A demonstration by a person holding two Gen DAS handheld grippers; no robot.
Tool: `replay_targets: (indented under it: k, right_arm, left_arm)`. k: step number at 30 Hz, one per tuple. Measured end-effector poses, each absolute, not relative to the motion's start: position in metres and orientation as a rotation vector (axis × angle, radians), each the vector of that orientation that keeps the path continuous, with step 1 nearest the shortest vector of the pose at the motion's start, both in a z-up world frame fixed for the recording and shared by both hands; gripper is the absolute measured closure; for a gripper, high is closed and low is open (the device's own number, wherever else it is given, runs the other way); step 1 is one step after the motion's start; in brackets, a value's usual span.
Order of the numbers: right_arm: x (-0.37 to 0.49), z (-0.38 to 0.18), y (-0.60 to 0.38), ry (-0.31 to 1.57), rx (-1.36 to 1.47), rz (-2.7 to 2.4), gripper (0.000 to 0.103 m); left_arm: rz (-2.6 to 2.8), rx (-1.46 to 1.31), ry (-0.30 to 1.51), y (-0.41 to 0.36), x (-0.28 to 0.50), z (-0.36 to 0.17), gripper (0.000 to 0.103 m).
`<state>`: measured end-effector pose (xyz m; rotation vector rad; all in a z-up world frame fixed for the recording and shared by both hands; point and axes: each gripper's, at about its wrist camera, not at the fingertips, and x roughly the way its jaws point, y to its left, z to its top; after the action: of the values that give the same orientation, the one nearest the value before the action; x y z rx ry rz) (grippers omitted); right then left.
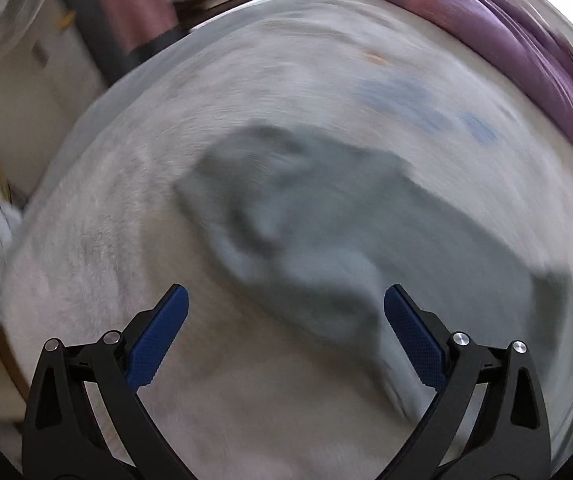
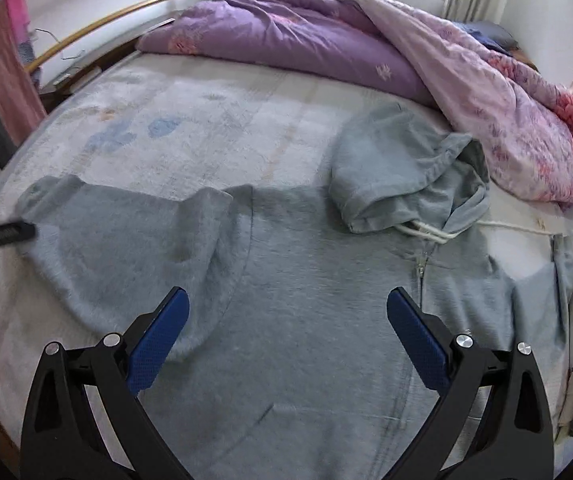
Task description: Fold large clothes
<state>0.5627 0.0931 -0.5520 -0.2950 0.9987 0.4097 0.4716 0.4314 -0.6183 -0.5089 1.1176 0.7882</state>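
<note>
One bed [image 2: 214, 120], pale sheet with faint blue prints, filled both views. Carried a purple duvet [image 2: 326, 36] heaped along the far edge, running down toward the right corner. Bore a grey hoodie [image 2: 306, 288] spread flat across the near half, zip [image 2: 420, 268] facing up, hood [image 2: 398, 168] bunched toward the far side just beside the duvet, white drawcord [image 2: 430, 234] trailing right. Showed one sleeve [image 2: 134, 236] folded across toward the left edge, cuff end near the sheet's blue prints. Lay blurred in the left wrist view, hoodie [image 1: 326, 232] only a grey mass mid-bed. Hovered over the hoodie's lower body: right gripper [image 2: 287, 312], jaws spread wide, blue pads [image 2: 158, 340] gripping nothing. Hung above the sleeve end, likewise gaping and empty: left gripper [image 1: 286, 308], its dark tip also visible at the left edge of the right wrist view, close to the sleeve. Stood beyond the far left corner: a wooden rail [image 2: 126, 12] with a pink towel [image 2: 2, 64] draped over it.
</note>
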Motion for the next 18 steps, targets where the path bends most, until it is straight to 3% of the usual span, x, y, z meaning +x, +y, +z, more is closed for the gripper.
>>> replay_targets:
  k: [5,7,8,9,10,11,15,18]
  right_arm:
    - [0.577,-0.583,0.1,1.072,-0.291,0.4,0.008]
    - [0.581,-0.589,0.1,1.092,-0.278,0.406,0.008]
    - [0.581,-0.591,0.101,1.095,-0.275,0.414,0.008]
    - [0.582,-0.593,0.101,1.102,-0.271,0.429,0.011]
    - [0.582,-0.595,0.102,1.108,-0.265,0.441,0.015]
    - [0.582,-0.596,0.104,1.119,-0.257,0.464,0.027]
    - [0.586,-0.615,0.111,1.202,-0.192,0.57,0.078]
    - [0.589,-0.637,0.12,1.261,-0.18,0.642,0.085]
  left_arm:
    - [0.753,-0.696,1.119,0.479,0.477,-0.655,0.006]
    - [0.768,-0.654,1.146,0.48,0.484,-0.662,0.007]
    - [0.778,-0.617,1.142,0.476,0.487,-0.66,0.01]
    - [0.782,-0.582,1.14,0.472,0.489,-0.655,0.028]
    - [0.77,-0.555,1.128,0.468,0.49,-0.645,0.066]
    - [0.723,-0.564,1.091,0.466,0.488,-0.634,0.087]
    - [0.67,-0.527,0.933,0.448,0.477,-0.561,0.088]
    - [0.645,-0.425,0.793,0.419,0.471,-0.49,0.088]
